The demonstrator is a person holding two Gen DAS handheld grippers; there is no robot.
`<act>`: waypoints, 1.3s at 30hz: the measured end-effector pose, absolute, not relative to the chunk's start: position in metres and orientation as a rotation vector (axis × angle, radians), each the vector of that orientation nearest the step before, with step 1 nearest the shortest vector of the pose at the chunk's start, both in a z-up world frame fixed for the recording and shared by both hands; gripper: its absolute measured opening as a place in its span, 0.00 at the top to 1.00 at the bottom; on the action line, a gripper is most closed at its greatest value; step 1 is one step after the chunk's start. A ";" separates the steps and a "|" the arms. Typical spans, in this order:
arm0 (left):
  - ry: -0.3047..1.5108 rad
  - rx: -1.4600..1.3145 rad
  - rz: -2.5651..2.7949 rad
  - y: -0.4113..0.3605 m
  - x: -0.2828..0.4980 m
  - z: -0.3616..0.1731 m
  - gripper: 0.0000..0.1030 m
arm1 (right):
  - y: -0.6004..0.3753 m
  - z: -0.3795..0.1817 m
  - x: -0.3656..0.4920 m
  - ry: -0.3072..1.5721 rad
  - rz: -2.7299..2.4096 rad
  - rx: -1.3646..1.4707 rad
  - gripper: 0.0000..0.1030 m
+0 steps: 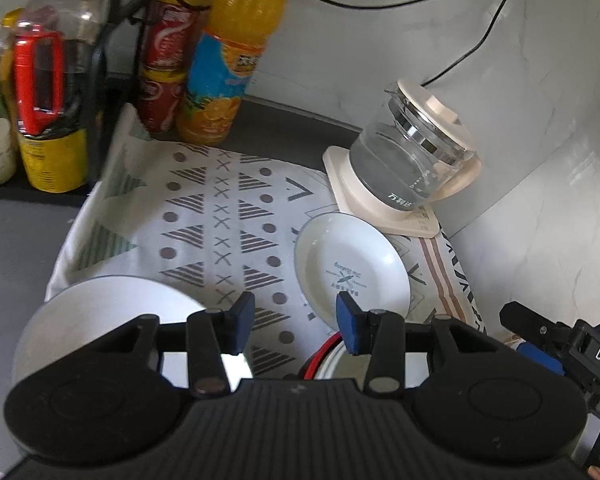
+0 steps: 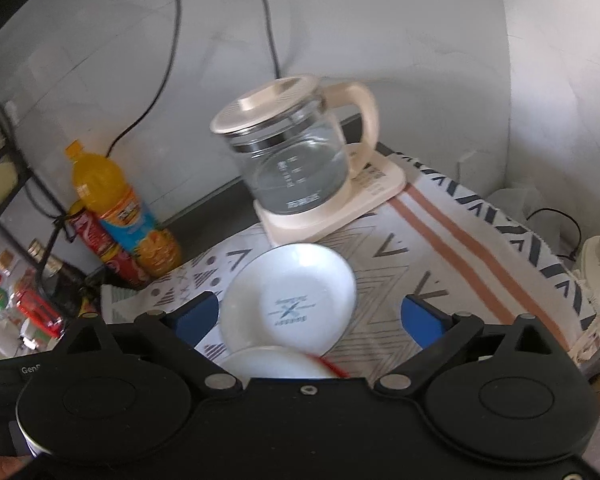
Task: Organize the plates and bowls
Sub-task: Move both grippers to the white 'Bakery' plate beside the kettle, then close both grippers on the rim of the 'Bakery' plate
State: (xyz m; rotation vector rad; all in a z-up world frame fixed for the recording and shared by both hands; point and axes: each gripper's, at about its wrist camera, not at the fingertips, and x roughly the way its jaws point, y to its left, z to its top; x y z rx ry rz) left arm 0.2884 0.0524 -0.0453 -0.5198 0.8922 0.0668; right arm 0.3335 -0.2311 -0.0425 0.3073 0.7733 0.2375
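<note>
A small white plate [image 1: 352, 266] with a printed logo lies on the patterned cloth [image 1: 220, 208]; it also shows in the right wrist view [image 2: 290, 300]. A red-rimmed white bowl [image 1: 332, 360] sits just below it, partly hidden by my gripper; its rim also shows in the right wrist view [image 2: 284, 362]. A large metal bowl [image 1: 100, 320] sits at lower left. My left gripper [image 1: 296, 322] is open and empty above the cloth, between the metal bowl and the plate. My right gripper [image 2: 312, 320] is open wide, its fingers either side of the white plate, above it.
A glass kettle [image 1: 412, 160] on a cream base stands behind the plate against the wall. An orange juice bottle [image 1: 228, 60], red cans [image 1: 168, 60] and a rack of condiment bottles [image 1: 40, 100] stand at the back left. Black cables run down the wall.
</note>
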 end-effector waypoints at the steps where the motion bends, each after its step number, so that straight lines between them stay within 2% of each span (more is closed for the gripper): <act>1: 0.896 -0.518 0.067 0.050 0.293 -0.046 0.59 | -0.235 -0.044 0.337 0.775 0.233 0.311 0.03; 9: 0.924 -0.503 0.070 0.031 0.333 -0.058 0.59 | -0.263 -0.073 0.372 0.875 0.207 0.373 0.04; 11: 0.940 -0.518 0.071 0.029 0.342 -0.064 0.59 | -0.269 -0.084 0.382 0.921 0.208 0.402 0.08; 18: 1.017 -0.521 0.083 0.020 0.376 -0.088 0.59 | -0.278 -0.116 0.414 1.050 0.230 0.423 0.30; 26: 1.074 -0.567 0.125 0.024 0.403 -0.116 0.59 | -0.266 -0.139 0.448 1.127 0.368 0.415 0.49; 28: 1.095 -0.583 0.134 0.026 0.409 -0.125 0.59 | -0.266 -0.148 0.459 1.151 0.412 0.442 0.57; 31: 1.122 -0.641 0.129 0.033 0.415 -0.140 0.59 | -0.259 -0.163 0.475 1.202 0.447 0.432 0.62; 39: 1.168 -0.688 0.158 0.044 0.424 -0.168 0.63 | -0.228 -0.180 0.493 1.253 0.528 0.374 0.69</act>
